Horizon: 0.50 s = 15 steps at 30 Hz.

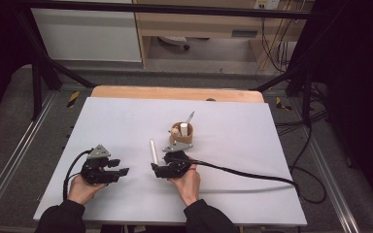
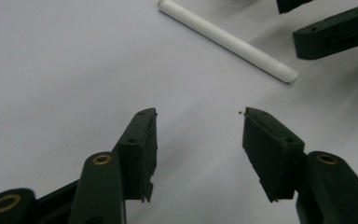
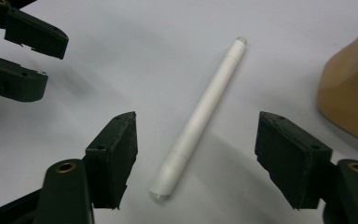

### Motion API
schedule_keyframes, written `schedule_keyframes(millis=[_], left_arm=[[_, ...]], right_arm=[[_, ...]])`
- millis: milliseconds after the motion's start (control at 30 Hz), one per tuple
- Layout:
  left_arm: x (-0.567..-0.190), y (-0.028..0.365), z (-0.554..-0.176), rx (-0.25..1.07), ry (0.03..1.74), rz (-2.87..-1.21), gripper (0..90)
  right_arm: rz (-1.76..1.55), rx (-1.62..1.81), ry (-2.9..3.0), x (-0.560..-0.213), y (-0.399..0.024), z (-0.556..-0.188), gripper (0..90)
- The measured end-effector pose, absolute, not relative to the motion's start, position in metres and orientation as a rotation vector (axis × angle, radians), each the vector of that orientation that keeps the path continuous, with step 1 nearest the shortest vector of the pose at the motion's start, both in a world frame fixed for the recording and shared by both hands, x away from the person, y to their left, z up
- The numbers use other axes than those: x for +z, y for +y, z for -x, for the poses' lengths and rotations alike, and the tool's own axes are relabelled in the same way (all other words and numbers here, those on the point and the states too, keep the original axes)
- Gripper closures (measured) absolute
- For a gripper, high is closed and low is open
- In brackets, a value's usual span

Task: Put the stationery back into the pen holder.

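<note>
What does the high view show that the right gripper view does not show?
High view alone: the whole round wooden holder with a short white cylinder and other small items standing in it, the wooden table edge, the person's hands, the black cable.

Right gripper view alone: the right gripper with open jaws on either side of the long white pen, pads not touching it.

Both: the pen lying on the white tabletop, the left gripper, part of the holder.

Lab: black frame [image 1: 43,68], floor cables [image 1: 303,160].
</note>
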<state>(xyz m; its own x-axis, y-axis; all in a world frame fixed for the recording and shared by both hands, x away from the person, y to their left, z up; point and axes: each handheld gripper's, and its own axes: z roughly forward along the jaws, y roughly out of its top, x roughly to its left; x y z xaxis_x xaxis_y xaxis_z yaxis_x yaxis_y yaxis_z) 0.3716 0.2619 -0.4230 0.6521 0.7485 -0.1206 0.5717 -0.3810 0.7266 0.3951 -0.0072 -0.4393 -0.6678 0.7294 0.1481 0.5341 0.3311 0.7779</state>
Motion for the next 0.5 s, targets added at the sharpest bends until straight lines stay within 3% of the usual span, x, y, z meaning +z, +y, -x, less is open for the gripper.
schedule_keyframes(millis=[300,500], left_arm=[[-0.427,0.263,-0.374,0.297,1.045,-2.107,27.8],[-0.427,0.262,-0.374,0.297,1.047,-2.113,26.5]], right_arm=[[-1.199,1.193,2.38,-0.449,0.01,-0.398,52.9],[-1.198,1.162,2.367,-0.456,0.012,-0.397,64.6]])
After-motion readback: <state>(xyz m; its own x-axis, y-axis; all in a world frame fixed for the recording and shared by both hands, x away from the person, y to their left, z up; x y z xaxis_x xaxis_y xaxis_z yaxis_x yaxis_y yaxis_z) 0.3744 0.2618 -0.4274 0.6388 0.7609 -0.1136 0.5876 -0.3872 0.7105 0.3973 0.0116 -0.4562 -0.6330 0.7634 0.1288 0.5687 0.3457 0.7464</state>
